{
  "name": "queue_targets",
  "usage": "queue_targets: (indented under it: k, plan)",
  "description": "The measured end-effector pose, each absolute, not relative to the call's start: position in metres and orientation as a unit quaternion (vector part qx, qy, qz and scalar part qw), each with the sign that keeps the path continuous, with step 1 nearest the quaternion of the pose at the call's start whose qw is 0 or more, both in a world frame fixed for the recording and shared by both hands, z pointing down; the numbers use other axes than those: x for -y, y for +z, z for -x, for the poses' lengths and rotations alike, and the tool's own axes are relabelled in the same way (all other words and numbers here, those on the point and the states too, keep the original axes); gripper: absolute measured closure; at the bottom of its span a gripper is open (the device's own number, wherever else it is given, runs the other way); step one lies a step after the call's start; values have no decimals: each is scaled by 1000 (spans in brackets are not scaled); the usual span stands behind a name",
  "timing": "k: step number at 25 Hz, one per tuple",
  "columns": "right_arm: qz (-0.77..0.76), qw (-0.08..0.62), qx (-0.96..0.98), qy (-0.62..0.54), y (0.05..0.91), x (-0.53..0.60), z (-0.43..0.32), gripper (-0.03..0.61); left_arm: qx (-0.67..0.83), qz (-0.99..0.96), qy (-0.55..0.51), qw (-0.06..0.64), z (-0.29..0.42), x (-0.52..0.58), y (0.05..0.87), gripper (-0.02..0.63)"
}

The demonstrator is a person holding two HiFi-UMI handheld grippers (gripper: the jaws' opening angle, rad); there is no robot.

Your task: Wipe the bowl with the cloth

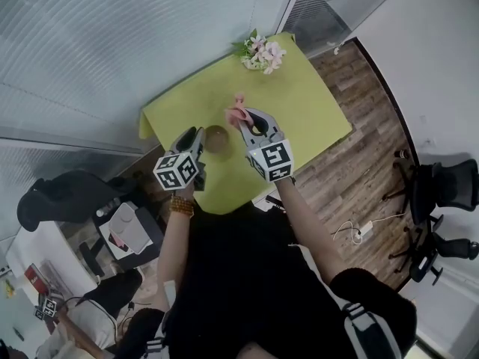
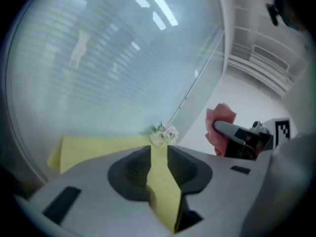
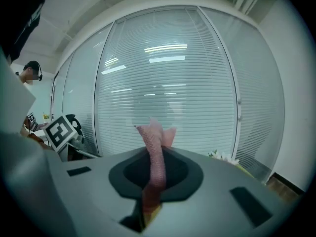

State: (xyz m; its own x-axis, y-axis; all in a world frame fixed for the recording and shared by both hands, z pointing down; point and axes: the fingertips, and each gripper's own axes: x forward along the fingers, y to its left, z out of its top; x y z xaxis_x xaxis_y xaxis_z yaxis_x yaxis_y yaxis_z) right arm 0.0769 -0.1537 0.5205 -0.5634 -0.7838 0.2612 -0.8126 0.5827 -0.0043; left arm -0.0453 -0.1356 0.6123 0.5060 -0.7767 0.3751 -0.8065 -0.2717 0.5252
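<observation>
Right gripper (image 1: 245, 123) pinches the pink cloth (image 1: 237, 114), just right of the bowl (image 1: 217, 138) on the green table (image 1: 314, 103). Left gripper (image 1: 196, 142), jaws spread and empty, hangs at the bowl's left. The bowl sits between them, so the cloth likely goes left and down.

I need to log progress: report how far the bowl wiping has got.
Done: the cloth is picked up, pinched in the shut right gripper. In hand: the open, empty left gripper is near the bowl, which stands unheld on the green table. Left: bring cloth to bowl and wipe; whether it was already wiped cannot be told.
</observation>
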Motion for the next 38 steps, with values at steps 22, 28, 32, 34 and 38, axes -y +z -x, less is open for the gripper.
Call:
queue_targets:
  k: [22,28,32,34,38]
  plan:
    - [-497,103,862,4,492,142,-52,565,666,-744,39,25,87,135,503,589]
    - [-503,91,859,11,489,135,-67,565,658,-751,55,23,68,124,508,590]
    - [-503,88,860,17,491,130,-74,565,654,-753,66,30,58,115,518,591]
    - [-503,89,859,19,493,128,-80,565,652,-754,71,31,53,112,521,591]
    - [-498,93,862,17,496,123,-89,565,656,-750,74,42,49,107,531,591]
